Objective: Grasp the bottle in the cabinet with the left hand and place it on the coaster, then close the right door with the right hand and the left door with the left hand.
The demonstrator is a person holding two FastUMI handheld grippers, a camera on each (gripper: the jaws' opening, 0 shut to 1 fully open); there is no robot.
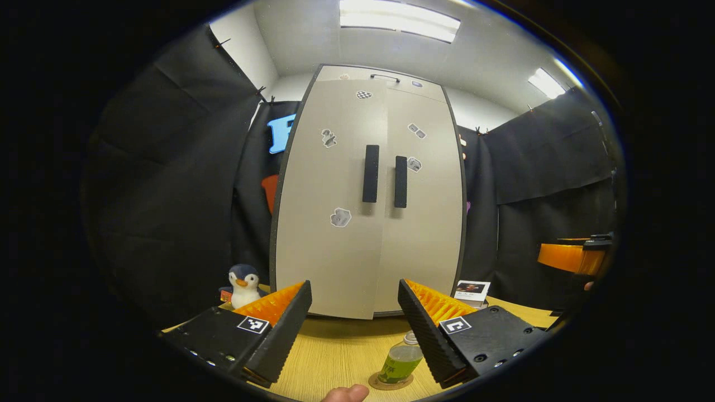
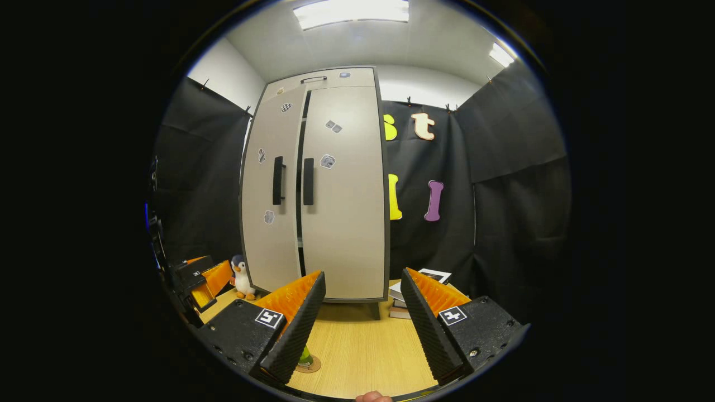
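Observation:
A tall beige cabinet (image 1: 368, 201) with two black handles stands at the back of the wooden table (image 1: 341, 346). In the left gripper view its doors look flush. In the right gripper view a narrow dark gap runs between the cabinet's left door (image 2: 271, 195) and right door (image 2: 346, 195). A green bottle (image 1: 402, 360) stands upright on a round coaster (image 1: 391, 383), just inside my left gripper's right finger. My left gripper (image 1: 354, 312) is open and holds nothing. My right gripper (image 2: 363, 304) is open too, and the bottle (image 2: 304, 355) peeks out behind its left finger.
A penguin toy (image 1: 244, 286) sits left of the cabinet. A stack of books (image 1: 472, 293) lies to its right. The other gripper (image 1: 581, 257) shows at the far right edge of the left gripper view. A fingertip (image 1: 346, 393) pokes in at the bottom.

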